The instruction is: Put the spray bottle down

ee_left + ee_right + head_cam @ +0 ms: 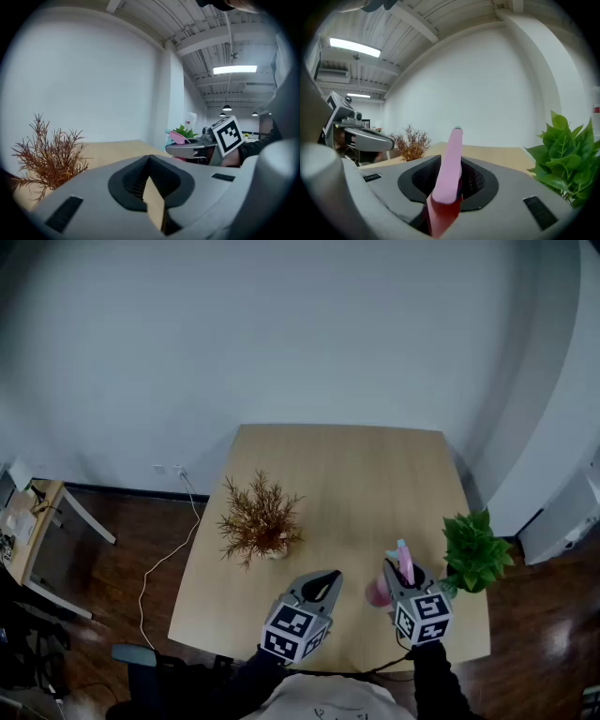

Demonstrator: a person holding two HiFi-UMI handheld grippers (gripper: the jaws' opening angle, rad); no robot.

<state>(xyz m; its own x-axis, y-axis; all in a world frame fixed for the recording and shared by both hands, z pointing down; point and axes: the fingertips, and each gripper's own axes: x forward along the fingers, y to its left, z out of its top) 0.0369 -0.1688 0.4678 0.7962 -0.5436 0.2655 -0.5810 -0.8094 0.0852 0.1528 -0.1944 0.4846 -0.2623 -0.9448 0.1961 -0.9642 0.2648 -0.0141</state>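
Observation:
My right gripper [401,570] is shut on a pink spray bottle [379,592], above the near right part of the wooden table [356,474]. In the right gripper view the bottle's pink head [450,173] stands up between the jaws, its red lower part below. My left gripper [325,579] hovers beside it to the left over the table's near edge. Its jaws look shut, with nothing between them, and only a sliver of table shows there [150,187]. From the left gripper view the bottle [179,137] peeks over the right gripper.
A dried brown plant [261,521] stands on the table's left half, ahead of the left gripper. A green leafy plant [475,552] stands at the right edge, close to the right gripper. A small wooden desk [37,531] and a white cable [164,559] are on the floor to the left.

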